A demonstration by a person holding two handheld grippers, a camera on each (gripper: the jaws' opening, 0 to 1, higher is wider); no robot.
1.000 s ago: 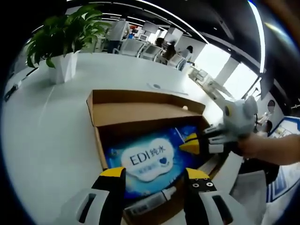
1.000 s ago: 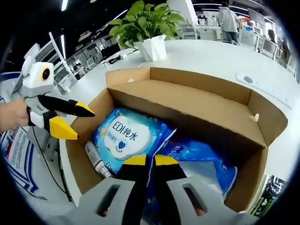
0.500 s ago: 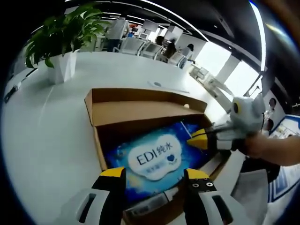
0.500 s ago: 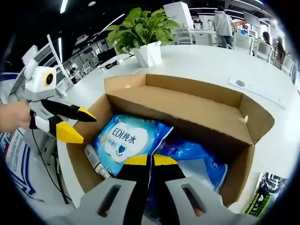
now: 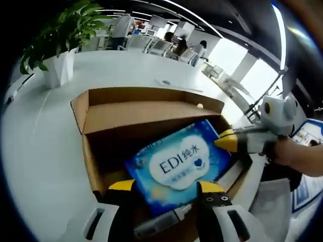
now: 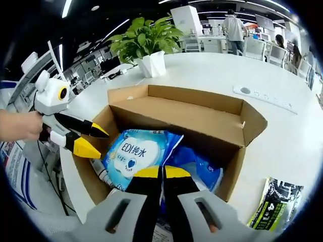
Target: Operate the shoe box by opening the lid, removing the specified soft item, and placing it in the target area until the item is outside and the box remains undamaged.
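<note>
right gripper [image 6: 161, 174] clenched on the blue wipes pack [image 6: 133, 154], lifted partly out of the open shoe box [image 6: 202, 118]; left gripper [image 5: 164, 189] released. thin pinch could slip, or snag the box wall.

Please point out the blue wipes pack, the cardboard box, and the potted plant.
Blue wipes pack [image 5: 179, 164], left gripper view: its white label.
Cardboard box [image 6: 181, 116], right gripper view: inner face of the open lid.
Potted plant [image 6: 150, 64], right gripper view: white pot.
</note>
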